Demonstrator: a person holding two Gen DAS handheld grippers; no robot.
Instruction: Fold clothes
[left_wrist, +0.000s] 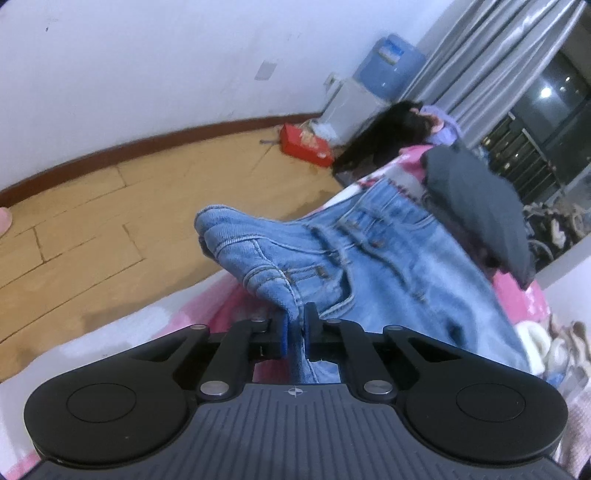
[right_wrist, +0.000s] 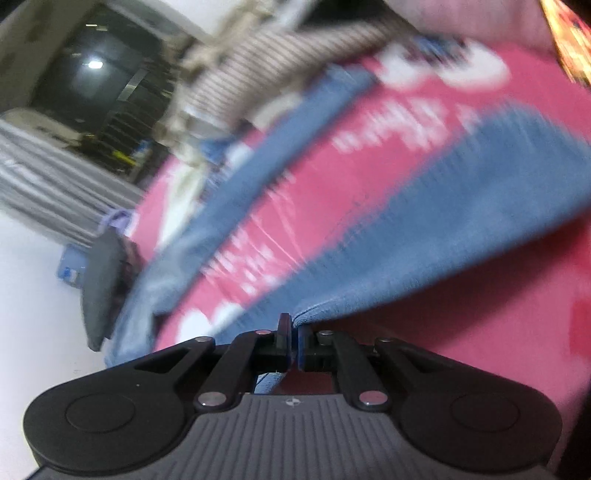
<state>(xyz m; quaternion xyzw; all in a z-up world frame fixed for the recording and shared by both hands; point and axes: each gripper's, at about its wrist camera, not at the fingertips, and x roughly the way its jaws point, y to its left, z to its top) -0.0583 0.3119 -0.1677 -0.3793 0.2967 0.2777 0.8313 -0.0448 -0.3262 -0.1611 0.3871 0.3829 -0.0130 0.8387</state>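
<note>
1. The left gripper (left_wrist: 295, 328) pinches the jeans (left_wrist: 369, 258) at the waistband corner, dead centre.
2. The right gripper (right_wrist: 293, 334) is clamped on a blurred denim leg edge (right_wrist: 424, 229).
3. The jeans stretch toward 1 o'clock over the pink bedspread (right_wrist: 369, 177); judged best: keep both grips level and taut.
4. A dark garment (left_wrist: 480, 206) lies beyond at 2 o'clock.

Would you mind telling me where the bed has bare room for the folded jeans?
Bare pink cover lies beside the right gripper, and between the jeans legs. Crowded by the dark garment and striped clothes.
</note>
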